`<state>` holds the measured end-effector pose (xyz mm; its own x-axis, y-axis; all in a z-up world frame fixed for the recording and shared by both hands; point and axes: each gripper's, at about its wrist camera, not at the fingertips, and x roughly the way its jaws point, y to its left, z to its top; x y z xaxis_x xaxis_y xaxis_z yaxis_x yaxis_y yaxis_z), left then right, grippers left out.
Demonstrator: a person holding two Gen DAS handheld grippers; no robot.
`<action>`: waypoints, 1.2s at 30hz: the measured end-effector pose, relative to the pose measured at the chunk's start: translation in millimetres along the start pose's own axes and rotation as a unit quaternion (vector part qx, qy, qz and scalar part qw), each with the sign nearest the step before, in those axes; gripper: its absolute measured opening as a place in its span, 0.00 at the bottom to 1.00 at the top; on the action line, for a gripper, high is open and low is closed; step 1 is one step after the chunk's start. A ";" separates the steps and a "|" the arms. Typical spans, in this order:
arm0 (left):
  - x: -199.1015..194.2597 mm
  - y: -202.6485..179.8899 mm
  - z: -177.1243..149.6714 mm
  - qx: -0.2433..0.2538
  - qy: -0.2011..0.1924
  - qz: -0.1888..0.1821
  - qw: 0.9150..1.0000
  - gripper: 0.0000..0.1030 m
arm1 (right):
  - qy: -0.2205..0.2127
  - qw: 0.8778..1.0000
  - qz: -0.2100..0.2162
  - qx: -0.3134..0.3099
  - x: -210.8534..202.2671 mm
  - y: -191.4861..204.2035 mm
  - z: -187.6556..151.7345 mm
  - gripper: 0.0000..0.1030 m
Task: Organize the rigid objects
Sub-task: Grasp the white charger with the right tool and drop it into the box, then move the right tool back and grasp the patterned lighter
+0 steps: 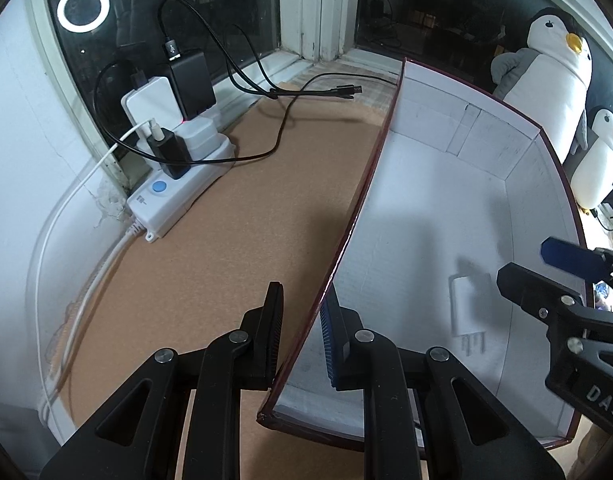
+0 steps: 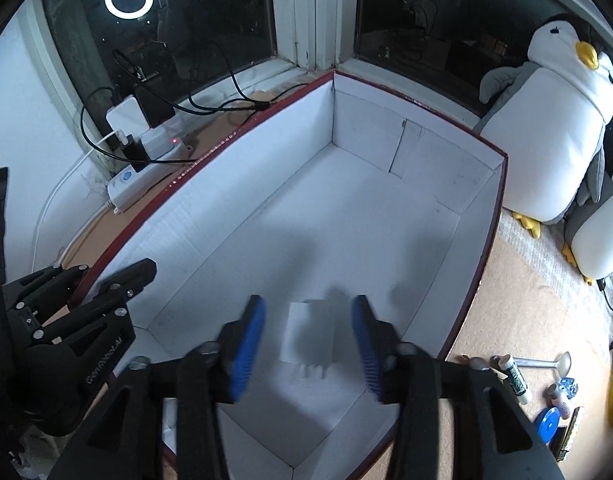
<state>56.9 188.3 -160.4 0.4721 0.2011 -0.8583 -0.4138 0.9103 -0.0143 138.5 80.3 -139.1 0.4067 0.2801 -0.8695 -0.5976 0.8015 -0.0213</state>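
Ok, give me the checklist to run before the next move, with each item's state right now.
1. Left gripper steadies the box: ok, its jaws are clamped on the left wall.
2. Charger lies on the box floor: ok.
3. Right gripper is free of the charger: ok, jaws open, pads apart from it.
4. Room left in the box: ok, only the charger lies inside.
5. More items in view: ok, a tube and a blue disc lie on the mat right of the box.
6. Right gripper is high enough to clear the box wall: cannot tell.
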 end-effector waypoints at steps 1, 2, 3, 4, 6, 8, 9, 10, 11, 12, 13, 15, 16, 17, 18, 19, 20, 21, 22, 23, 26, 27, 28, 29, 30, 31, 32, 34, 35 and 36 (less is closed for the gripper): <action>-0.1 0.0 0.1 0.000 0.001 0.000 1.000 0.16 | -0.002 1.000 0.000 0.000 -1.0 0.3 0.4 0.50; -0.1 0.2 0.2 -0.001 0.001 0.000 1.000 0.16 | -0.004 1.000 0.002 0.001 -2.5 0.1 0.6 0.50; -0.1 -0.1 0.4 0.000 0.002 0.001 1.000 0.16 | -0.007 1.000 0.006 0.004 -4.8 -0.7 0.5 0.51; -0.2 -0.6 0.8 0.001 0.003 0.002 1.000 0.16 | -0.010 1.000 0.009 0.006 -7.4 -1.9 0.0 0.51; 0.0 -1.3 1.4 0.002 0.005 0.003 1.000 0.16 | -0.018 1.000 0.015 0.014 -15.7 -6.1 -1.4 0.51; 0.9 -1.9 2.1 0.005 0.009 0.004 1.000 0.16 | -0.029 0.999 0.018 0.023 -25.9 -12.4 -4.5 0.51; 1.6 -2.5 2.6 0.009 0.012 0.002 1.000 0.16 | -0.035 0.999 0.017 0.027 -31.4 -16.9 -6.8 0.53; 2.1 -3.8 2.9 0.011 0.014 0.002 1.000 0.17 | -0.041 0.999 0.016 0.033 -36.8 -21.9 -9.5 0.54; 2.7 -4.1 3.6 0.013 0.016 0.004 1.000 0.19 | -0.047 0.998 0.015 0.040 -42.2 -27.9 -12.7 0.56; 3.2 -4.5 4.2 0.013 0.017 0.004 1.000 0.19 | -0.052 0.997 0.016 0.048 -47.4 -34.4 -16.1 0.56; 3.6 -5.2 4.8 0.014 0.018 0.006 1.000 0.19 | -0.058 0.997 0.016 0.057 -52.7 -41.9 -20.1 0.57; 4.3 -6.8 6.2 0.017 0.019 0.009 1.000 0.19 | -0.069 0.995 0.015 0.076 -63.8 -60.5 -30.4 0.59; 4.6 -7.6 6.9 0.018 0.019 0.010 1.000 0.19 | -0.073 0.994 0.012 0.084 -68.3 -68.6 -35.0 0.59; 4.7 -8.5 7.5 0.019 0.019 0.012 1.000 0.19 | -0.077 0.993 0.008 0.093 -73.6 -78.9 -41.7 0.60; 4.6 -9.3 7.7 0.020 0.019 0.013 1.000 0.19 | -0.079 0.992 0.003 0.101 -77.7 -88.2 -47.5 0.60; 4.8 -9.3 8.1 0.020 0.020 0.014 1.000 0.19 | -0.082 0.991 -0.003 0.110 -82.3 -98.8 -54.5 0.60; 4.6 -9.5 8.1 0.019 0.021 0.014 0.999 0.19 | -0.084 0.989 -0.010 0.121 -87.3 -111.2 -63.9 0.60; 4.3 -10.1 7.8 0.019 0.022 0.015 0.999 0.19 | -0.085 0.988 -0.015 0.131 -91.0 -122.1 -72.4 0.61; 4.9 -10.3 8.2 0.020 0.022 0.017 0.999 0.19 | -0.084 0.986 -0.023 0.145 -94.6 -136.1 -83.1 0.61; 4.9 -10.8 8.1 0.021 0.023 0.018 0.999 0.19 | -0.082 0.984 -0.033 0.157 -97.5 -148.1 -92.5 0.63; 4.4 -11.7 8.2 0.020 0.025 0.021 0.999 0.19 | -0.073 0.975 -0.060 0.200 -103.9 -188.7 -125.0 0.71; 4.1 -11.7 8.4 0.020 0.026 0.022 0.999 0.19 | -0.069 0.972 -0.068 0.213 -105.2 -201.3 -134.7 0.73; 3.9 -11.8 8.7 0.020 0.026 0.022 0.999 0.19 | -0.062 0.969 -0.078 0.227 -105.8 -216.3 -146.0 0.74; 3.3 -11.8 8.9 0.020 0.027 0.022 0.999 0.19 | -0.055 0.965 -0.090 0.242 -105.3 -230.1 -157.2 0.74; 2.5 -12.0 9.1 0.020 0.027 0.023 0.999 0.19 | -0.050 0.961 -0.100 0.252 -105.2 -241.2 -166.0 0.74; 2.0 -12.1 9.4 0.021 0.026 0.024 0.999 0.19 | -0.046 0.957 -0.111 0.263 -105.5 -253.9 -175.7 0.74; 1.4 -12.1 9.6 0.022 0.026 0.025 0.999 0.19 | -0.040 0.953 -0.124 0.274 -104.7 -266.4 -184.7 0.74; 0.0 -12.4 9.4 0.023 0.027 0.026 0.999 0.20 | -0.030 0.946 -0.136 0.295 -101.1 -286.3 -197.8 0.74; -1.1 -12.5 9.2 0.023 0.027 0.025 0.999 0.22 | -0.025 0.942 -0.141 0.304 -99.3 -298.0 -205.1 0.74; -1.8 -12.4 9.0 0.023 0.027 0.025 0.999 0.23 | -0.021 0.940 -0.147 0.307 -97.7 -305.3 -209.4 0.74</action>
<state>68.2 179.9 -154.1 0.4088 0.2280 -0.8837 -0.3985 0.9157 0.0519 136.6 -302.3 -151.0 0.5257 0.0096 -0.8506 0.0514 0.9977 0.0431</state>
